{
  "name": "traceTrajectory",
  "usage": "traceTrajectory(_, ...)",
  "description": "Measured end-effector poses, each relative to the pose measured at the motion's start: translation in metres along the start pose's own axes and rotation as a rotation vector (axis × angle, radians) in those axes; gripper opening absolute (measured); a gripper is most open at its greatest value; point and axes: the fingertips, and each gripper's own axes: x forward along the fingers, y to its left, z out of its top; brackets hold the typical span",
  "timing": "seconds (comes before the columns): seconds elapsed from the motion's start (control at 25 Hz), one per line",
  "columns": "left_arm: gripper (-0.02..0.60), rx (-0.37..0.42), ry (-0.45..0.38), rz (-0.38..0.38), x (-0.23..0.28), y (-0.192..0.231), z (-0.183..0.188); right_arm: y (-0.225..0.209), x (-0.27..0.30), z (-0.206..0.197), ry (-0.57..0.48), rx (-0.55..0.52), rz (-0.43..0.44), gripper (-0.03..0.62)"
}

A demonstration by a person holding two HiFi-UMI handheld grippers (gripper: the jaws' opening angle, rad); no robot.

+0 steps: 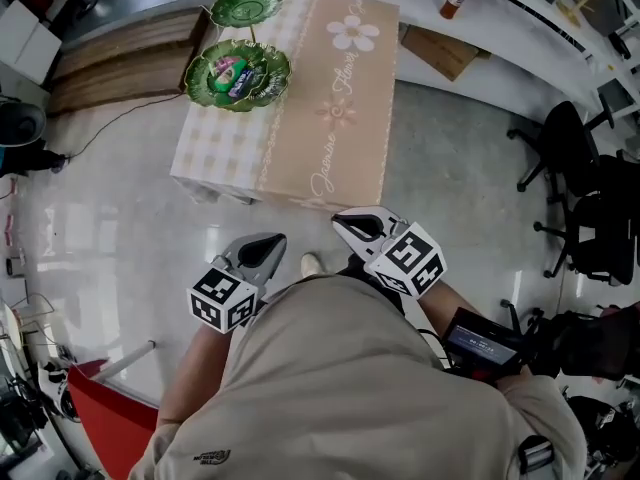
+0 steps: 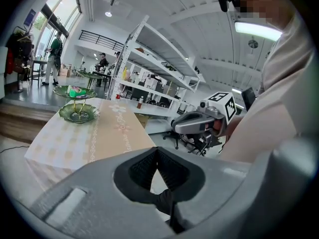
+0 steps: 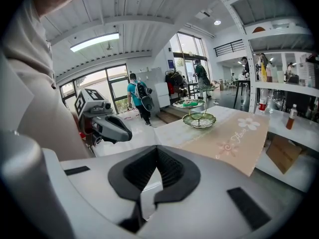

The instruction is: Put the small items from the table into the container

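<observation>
Close to the torso, left gripper: jaws fully together with nothing between them. The tip is aimed forward and somewhat down, toward the table.
Right gripper: jaws also pressed together and empty. It is held level with the left gripper, the 2 near each other but apart.
Marker cubes: 1 on each gripper, left and right, with faces turned up to the head view.
Reason for hold: both tools sit tucked at the waist, well apart from the table. This is judged a rest posture and not a reach, since nothing lies within range.
Table: cloth-covered, standing beyond a strip of bare floor. Its long axis runs away from the person. No loose item shows on the cloth.
Container: 2-tier green dish stand, at the far-left corner of the table in the head view, near the edge.
Container axis: upright, long axis vertical. The dishes lie flat with the open side up, so the contents cannot roll out.
Small items: colourful pieces lying in 1 dish, the upper tier in both gripper views. They are too small to tell which way each points.
Task status: judged complete or not under way.
</observation>
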Motion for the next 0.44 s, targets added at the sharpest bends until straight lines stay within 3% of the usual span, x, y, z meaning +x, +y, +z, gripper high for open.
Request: traceTrajectory(0.44, 0.008, 0.005, 0.023, 0.010, 0.037, 0.004, 0.021, -0.038, -0.010, 0.001, -0.001, 0.006, 0.020, 0.015)
